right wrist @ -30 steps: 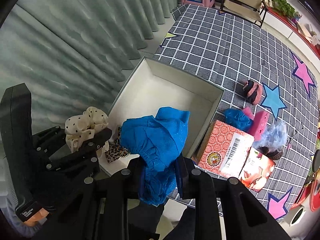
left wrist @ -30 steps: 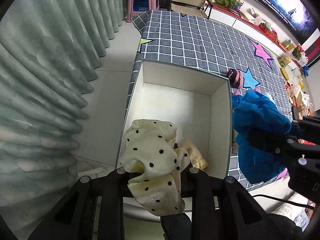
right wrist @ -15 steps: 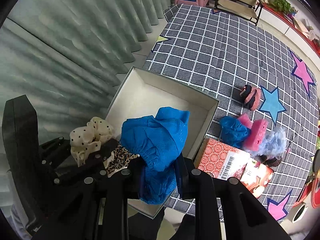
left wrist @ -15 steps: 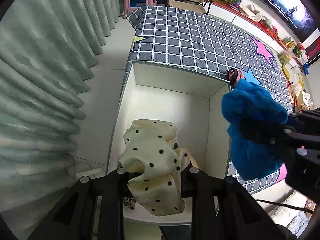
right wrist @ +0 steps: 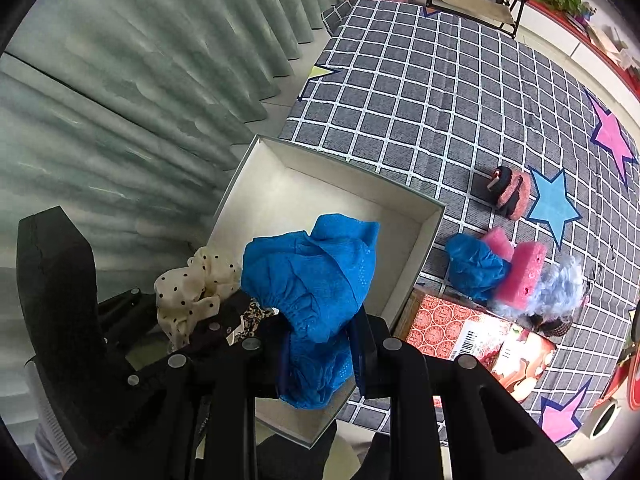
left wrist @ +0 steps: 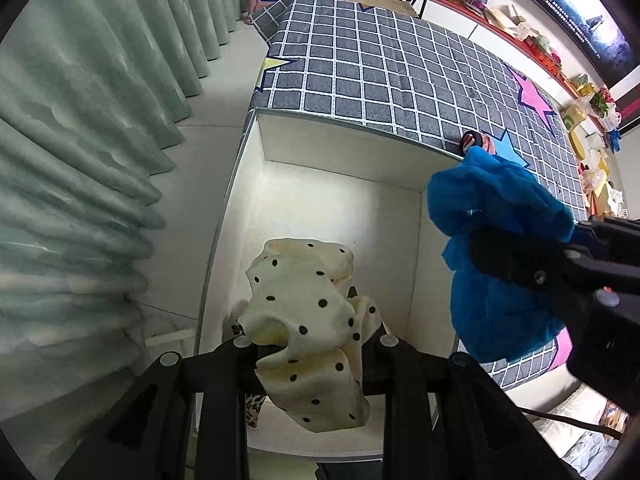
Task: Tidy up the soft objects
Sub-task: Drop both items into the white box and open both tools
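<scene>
Both loads have sunk closer over the open white cardboard box (left wrist: 280,168) at the grid-patterned mat's curtain-side edge: the left hand-held gripper (left wrist: 316,354) clamps the cream polka-dot fabric scrunchie (left wrist: 308,316), the right hand-held gripper (right wrist: 320,356) clamps the crumpled blue elastic-edged cover (right wrist: 312,276), so release seems next.

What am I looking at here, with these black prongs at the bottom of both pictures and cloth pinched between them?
Each picture comes from a camera on a tool a person holds. The left hand-held gripper is shut on a cream polka-dot scrunchie. The right hand-held gripper is shut on a blue shoe cover. Both hang over an open white box on a grid-pattern mat. A leopard-print piece lies in the box. Beside it on the mat are another blue cover, pink sponges and a red carton.
</scene>
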{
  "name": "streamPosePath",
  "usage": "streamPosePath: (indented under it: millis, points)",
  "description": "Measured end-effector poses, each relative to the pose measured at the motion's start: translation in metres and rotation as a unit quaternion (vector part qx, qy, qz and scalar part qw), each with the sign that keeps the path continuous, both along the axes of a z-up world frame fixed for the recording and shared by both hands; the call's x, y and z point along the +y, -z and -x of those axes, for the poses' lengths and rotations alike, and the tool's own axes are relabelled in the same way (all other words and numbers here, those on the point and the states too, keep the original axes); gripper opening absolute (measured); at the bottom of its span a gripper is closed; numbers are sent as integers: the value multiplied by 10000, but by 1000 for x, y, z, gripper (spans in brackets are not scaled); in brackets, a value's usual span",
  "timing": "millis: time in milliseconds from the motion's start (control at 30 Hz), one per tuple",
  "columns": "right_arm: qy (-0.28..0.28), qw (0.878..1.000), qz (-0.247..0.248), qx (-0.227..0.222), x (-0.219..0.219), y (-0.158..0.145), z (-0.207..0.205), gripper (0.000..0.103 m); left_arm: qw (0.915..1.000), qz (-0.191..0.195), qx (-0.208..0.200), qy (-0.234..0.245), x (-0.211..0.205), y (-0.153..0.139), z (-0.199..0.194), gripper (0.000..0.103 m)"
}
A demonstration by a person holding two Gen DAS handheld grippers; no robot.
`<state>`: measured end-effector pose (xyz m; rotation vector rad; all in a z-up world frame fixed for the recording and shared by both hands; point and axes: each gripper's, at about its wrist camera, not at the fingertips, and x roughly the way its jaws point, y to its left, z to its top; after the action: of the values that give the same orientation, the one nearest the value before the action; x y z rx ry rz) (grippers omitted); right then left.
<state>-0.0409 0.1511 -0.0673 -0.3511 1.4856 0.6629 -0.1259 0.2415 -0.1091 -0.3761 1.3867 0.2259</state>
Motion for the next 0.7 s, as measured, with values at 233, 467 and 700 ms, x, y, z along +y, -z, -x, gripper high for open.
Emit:
streamPosePath:
  millis: [233, 467, 700]
  points:
    - [85, 9999, 7, 99, 3, 9, -5, 25, 10000, 26, 26, -12, 2, 5, -6, 31]
    - [73, 10000, -12, 62, 5, 14, -9, 25, 9998, -126, 123, -53, 3, 8, -8, 53]
    - [144, 9999, -77, 24, 1, 14, -14, 79, 9995, -247, 91, -193, 5, 7, -7, 86]
